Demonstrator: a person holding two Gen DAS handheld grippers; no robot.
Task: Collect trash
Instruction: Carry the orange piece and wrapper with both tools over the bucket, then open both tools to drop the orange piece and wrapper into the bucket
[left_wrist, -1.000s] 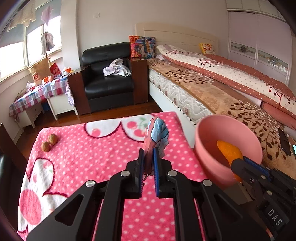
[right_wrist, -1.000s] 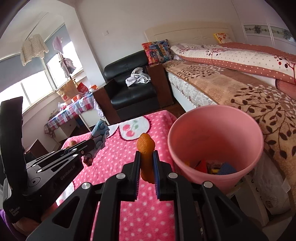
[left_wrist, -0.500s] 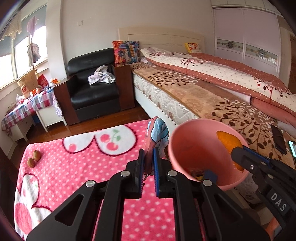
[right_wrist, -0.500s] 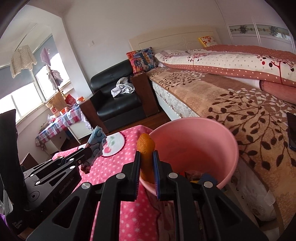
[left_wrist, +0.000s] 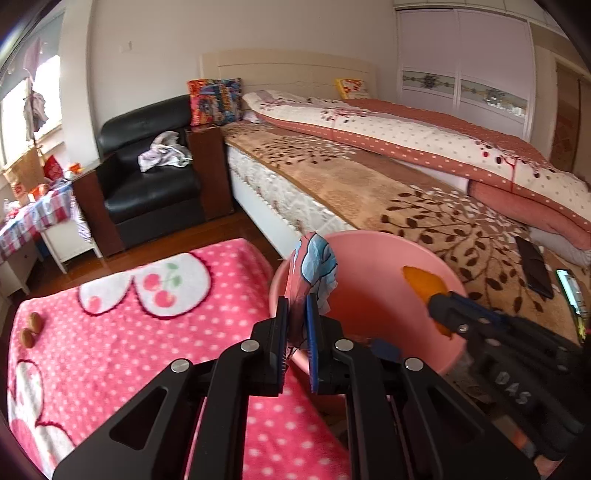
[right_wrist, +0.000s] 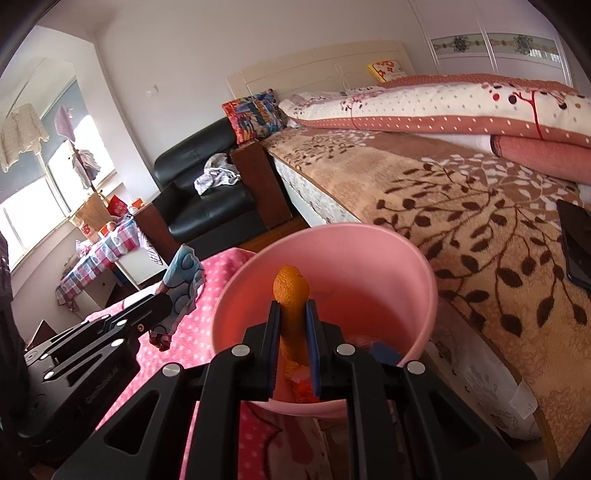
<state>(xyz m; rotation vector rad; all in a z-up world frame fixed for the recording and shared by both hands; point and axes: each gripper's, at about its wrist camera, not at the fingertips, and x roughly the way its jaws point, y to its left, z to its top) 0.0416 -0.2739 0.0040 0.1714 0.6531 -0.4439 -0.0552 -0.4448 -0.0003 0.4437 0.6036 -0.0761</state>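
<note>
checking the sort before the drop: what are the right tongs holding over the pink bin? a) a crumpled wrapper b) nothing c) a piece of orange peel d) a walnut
c: the right tongs are shut on a piece of orange peel, held above the open pink bin.

The pink bin's (right_wrist: 424, 295) mouth, centre frame, lies open. Its rim blocks the lower edge, the bed (right_wrist: 480, 221) crowds the right, and the pink blanket (left_wrist: 110, 350) lies flat at left.
</note>
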